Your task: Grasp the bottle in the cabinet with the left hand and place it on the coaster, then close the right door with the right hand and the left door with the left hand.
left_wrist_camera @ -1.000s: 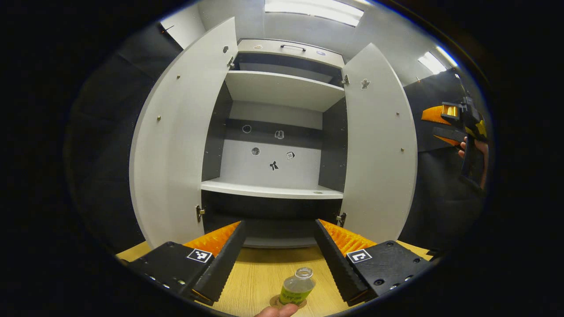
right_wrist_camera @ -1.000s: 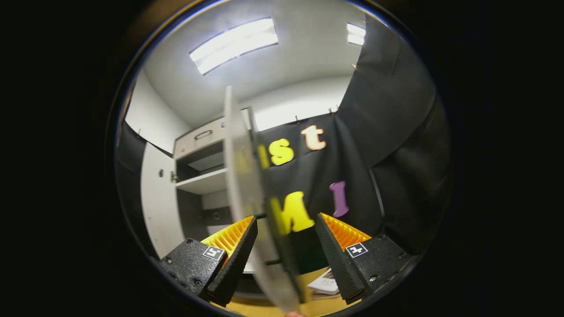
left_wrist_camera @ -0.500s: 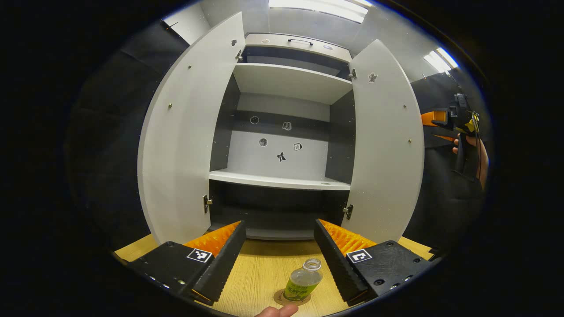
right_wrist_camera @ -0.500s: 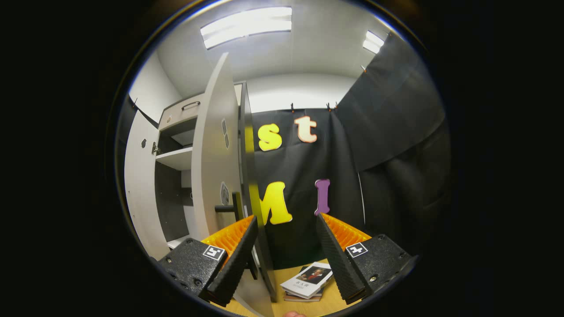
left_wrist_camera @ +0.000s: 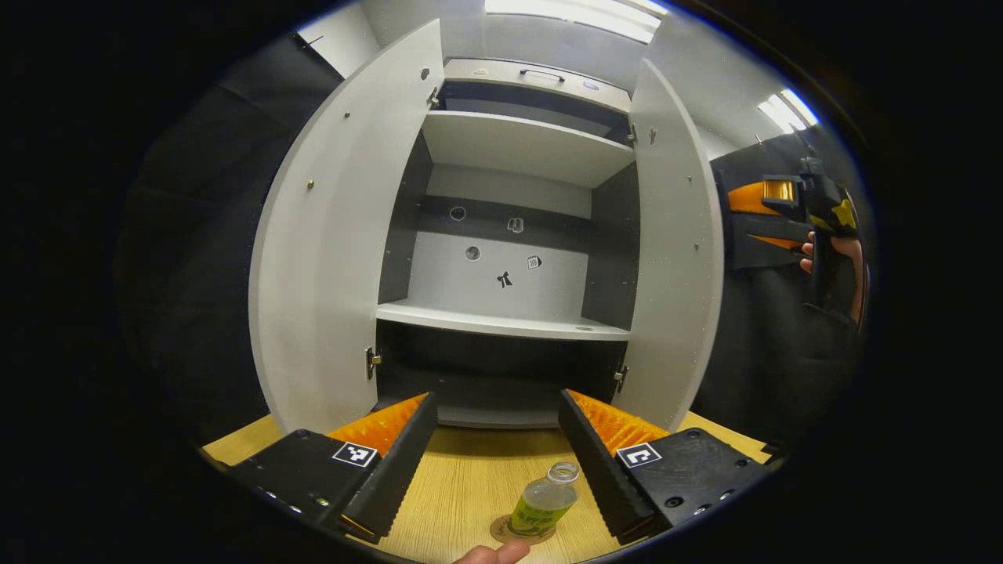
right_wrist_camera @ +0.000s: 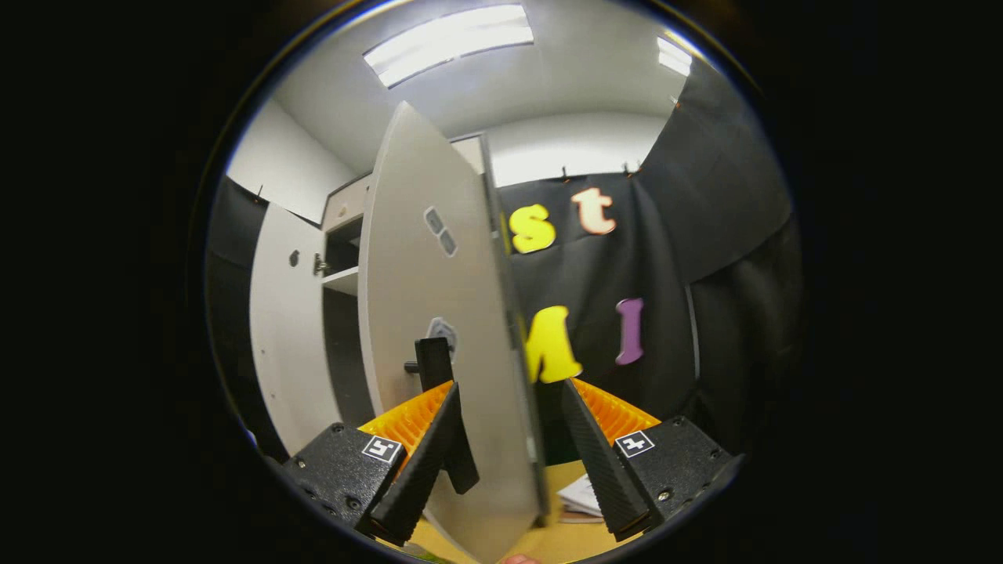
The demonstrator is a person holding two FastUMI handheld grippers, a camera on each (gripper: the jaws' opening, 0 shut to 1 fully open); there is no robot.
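Your left claw (left_wrist_camera: 495, 439) stands wide, its orange-ribbed black fingers empty above the light wooden surface (left_wrist_camera: 462, 486). Between them and slightly toward the right finger, the small clear plastic bottle with a green label (left_wrist_camera: 544, 507) stands on the round brown coaster (left_wrist_camera: 501, 533), uncapped and touching neither finger. Ahead, the tall white cabinet with dark inner walls (left_wrist_camera: 509, 235) has its white left door (left_wrist_camera: 329, 258) swung fully out and its white right door (left_wrist_camera: 678, 251) partly turned in. Your right claw (right_wrist_camera: 505, 439) is wide too, straddling the right door's edge (right_wrist_camera: 462, 313); the dark bar handle (right_wrist_camera: 439, 392) sits beside its left finger. You can see your hand (left_wrist_camera: 834, 254) holding that claw at the far right of the left gripper view.
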